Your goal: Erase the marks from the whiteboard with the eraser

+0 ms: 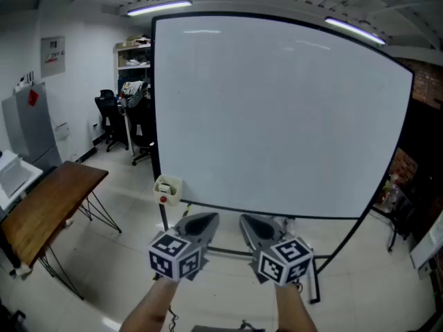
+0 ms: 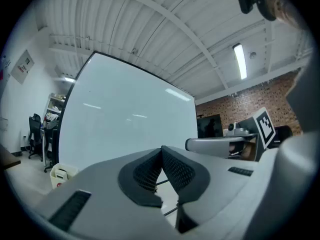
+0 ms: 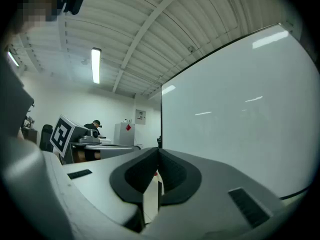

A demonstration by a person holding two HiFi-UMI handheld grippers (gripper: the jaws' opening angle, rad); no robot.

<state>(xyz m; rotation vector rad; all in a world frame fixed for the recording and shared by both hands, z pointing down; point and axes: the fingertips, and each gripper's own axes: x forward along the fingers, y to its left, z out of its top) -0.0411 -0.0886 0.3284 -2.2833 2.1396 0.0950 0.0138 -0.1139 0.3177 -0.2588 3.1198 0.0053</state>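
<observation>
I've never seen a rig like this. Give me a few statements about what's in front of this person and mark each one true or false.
1. The whiteboard shows no marks that can be made out. True.
2. The left gripper is holding an eraser. False: its jaws are together with nothing between them.
3. The right gripper has its jaws together and is empty. True.
4. The wooden table stands to the right of the board. False: in the head view it stands at the left, apart from the board.
5. A small white box sits at the board's lower left corner. True.
</observation>
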